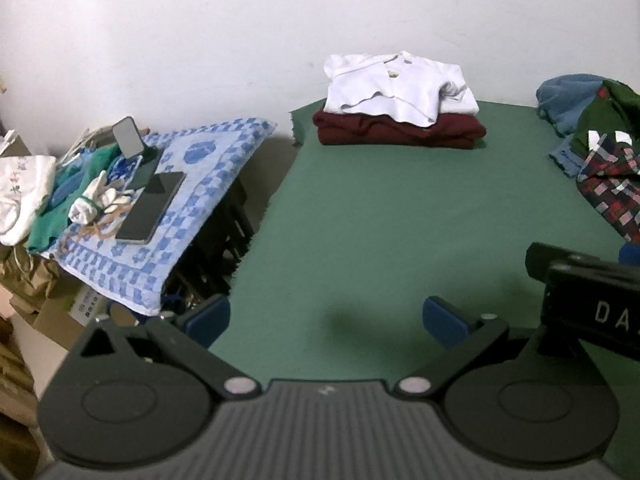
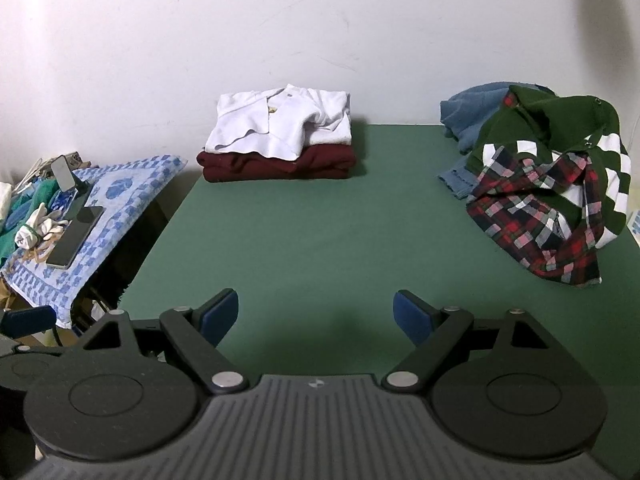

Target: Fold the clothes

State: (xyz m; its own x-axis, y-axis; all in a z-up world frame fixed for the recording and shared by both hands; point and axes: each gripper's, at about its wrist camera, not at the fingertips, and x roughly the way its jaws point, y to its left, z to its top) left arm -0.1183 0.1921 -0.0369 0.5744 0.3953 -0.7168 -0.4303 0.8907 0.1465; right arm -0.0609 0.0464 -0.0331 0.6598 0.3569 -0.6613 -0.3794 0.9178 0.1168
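Observation:
A folded white shirt point(image 2: 280, 124) lies on a folded maroon garment point(image 2: 276, 166) at the back of the green table point(image 2: 320, 240); the stack also shows in the left wrist view point(image 1: 400, 92). At the right is a loose heap: a red plaid shirt point(image 2: 536, 216), a green and white garment point(image 2: 560, 128) and a blue garment point(image 2: 468, 116). My left gripper point(image 1: 326, 318) is open and empty above the table's front left. My right gripper point(image 2: 316, 316) is open and empty above the front middle.
Left of the table, a blue patterned towel point(image 2: 120, 200) covers a stand and carries a phone point(image 2: 76, 240), a phone on a holder point(image 2: 66, 176) and white gloves point(image 2: 38, 228). A white wall stands behind the table. Cardboard boxes point(image 1: 24, 320) sit lower left.

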